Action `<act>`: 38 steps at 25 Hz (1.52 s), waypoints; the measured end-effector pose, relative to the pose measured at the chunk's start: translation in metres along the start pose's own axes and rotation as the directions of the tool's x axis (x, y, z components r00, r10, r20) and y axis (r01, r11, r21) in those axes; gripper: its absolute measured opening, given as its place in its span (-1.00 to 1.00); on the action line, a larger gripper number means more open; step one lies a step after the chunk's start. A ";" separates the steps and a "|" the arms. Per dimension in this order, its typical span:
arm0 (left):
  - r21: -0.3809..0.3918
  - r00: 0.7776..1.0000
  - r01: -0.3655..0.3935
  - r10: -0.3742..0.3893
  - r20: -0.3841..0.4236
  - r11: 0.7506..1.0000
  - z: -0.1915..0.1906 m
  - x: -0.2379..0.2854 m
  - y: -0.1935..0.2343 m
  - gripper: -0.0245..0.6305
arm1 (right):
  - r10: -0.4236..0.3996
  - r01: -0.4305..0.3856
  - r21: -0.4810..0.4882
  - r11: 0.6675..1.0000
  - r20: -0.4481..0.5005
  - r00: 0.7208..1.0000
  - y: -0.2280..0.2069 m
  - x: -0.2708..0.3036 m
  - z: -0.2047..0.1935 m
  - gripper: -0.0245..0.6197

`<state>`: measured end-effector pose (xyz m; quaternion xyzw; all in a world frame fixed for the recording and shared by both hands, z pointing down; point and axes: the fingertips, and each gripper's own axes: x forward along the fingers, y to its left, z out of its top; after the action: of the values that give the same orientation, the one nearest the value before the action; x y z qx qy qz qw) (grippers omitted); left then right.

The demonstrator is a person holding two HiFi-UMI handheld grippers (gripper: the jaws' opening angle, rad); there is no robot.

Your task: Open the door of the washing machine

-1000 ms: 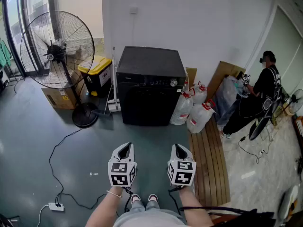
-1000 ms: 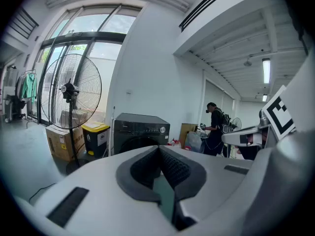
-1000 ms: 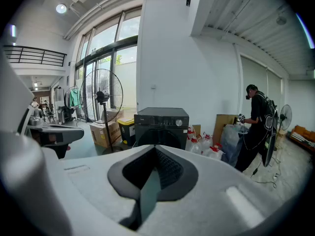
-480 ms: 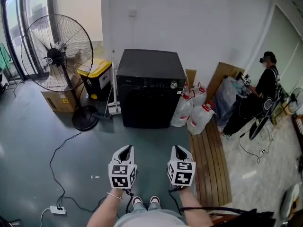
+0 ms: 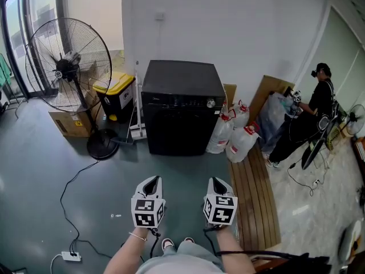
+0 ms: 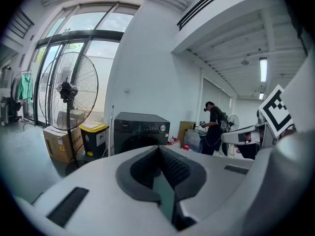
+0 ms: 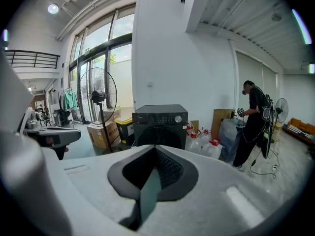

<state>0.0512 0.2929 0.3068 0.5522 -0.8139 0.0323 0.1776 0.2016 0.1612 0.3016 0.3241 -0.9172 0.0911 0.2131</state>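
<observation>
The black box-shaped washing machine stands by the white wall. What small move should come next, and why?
Probably step forward toward the black box-shaped washing machine. Its round front door looks closed, and a stretch of grey floor lies between it and the left gripper and right gripper. Both are shut and empty, so the door seems out of reach.
</observation>
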 end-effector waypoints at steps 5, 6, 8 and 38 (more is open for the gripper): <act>0.000 1.000 -0.002 0.002 -0.009 1.000 -0.003 0.001 0.007 -0.91 | -0.002 0.003 0.012 1.000 -0.016 1.000 0.004 0.003 -0.006 -0.90; -0.001 1.000 -0.002 0.002 -0.011 1.000 -0.004 0.001 0.009 -0.91 | -0.001 0.002 0.014 1.000 -0.019 1.000 0.004 0.005 -0.007 -0.90; -0.005 1.000 -0.004 0.004 -0.015 1.000 -0.006 0.004 0.012 -0.91 | 0.000 0.000 0.014 1.000 -0.022 1.000 0.005 0.008 -0.007 -0.90; 0.035 0.997 -0.058 0.060 -0.052 0.998 0.052 0.170 0.059 -0.91 | 0.044 -0.044 -0.008 0.999 -0.036 0.998 -0.048 0.182 0.074 -0.90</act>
<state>-0.0712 0.1522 0.3220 0.5296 -0.8243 0.0658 0.1891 0.0803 0.0005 0.3188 0.3014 -0.9205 0.0978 0.2288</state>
